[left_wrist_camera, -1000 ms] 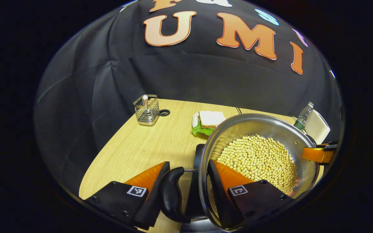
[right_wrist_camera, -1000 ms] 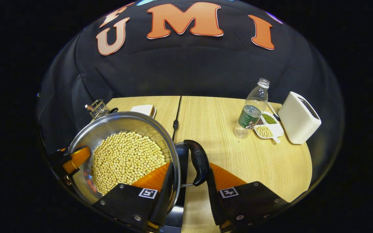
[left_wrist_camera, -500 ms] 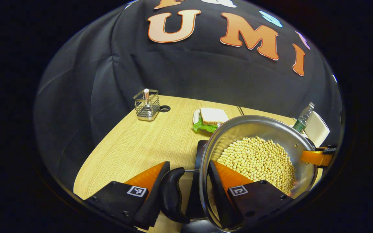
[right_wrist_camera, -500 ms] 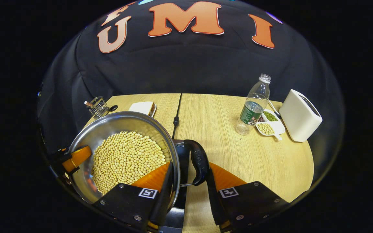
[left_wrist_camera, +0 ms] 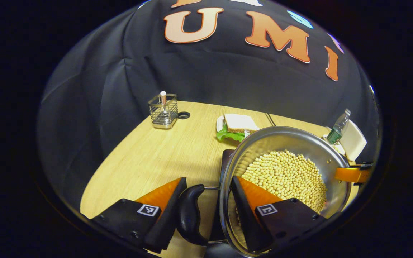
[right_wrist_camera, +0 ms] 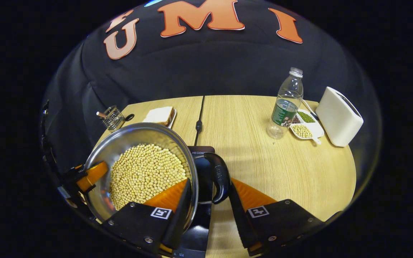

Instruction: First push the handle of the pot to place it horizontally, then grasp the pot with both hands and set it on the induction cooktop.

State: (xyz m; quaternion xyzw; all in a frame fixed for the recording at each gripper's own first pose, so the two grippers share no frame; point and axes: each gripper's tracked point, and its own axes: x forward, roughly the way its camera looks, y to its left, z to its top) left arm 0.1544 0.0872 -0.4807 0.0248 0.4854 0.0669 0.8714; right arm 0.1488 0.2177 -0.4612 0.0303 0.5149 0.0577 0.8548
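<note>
Pot (left_wrist_camera: 285, 172) now farther over cooktop (right_wrist_camera: 201, 168); we carry it, left gripper (left_wrist_camera: 206, 195) and right gripper (right_wrist_camera: 208, 193) each clamping rim and handle. Next: lower level, centre it.

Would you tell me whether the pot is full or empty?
Partly full: pale beans cover the bottom of the pot, well below its rim.

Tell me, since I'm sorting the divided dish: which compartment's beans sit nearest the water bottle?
The dark beans, in the compartment of the divided dish beside the water bottle.
</note>
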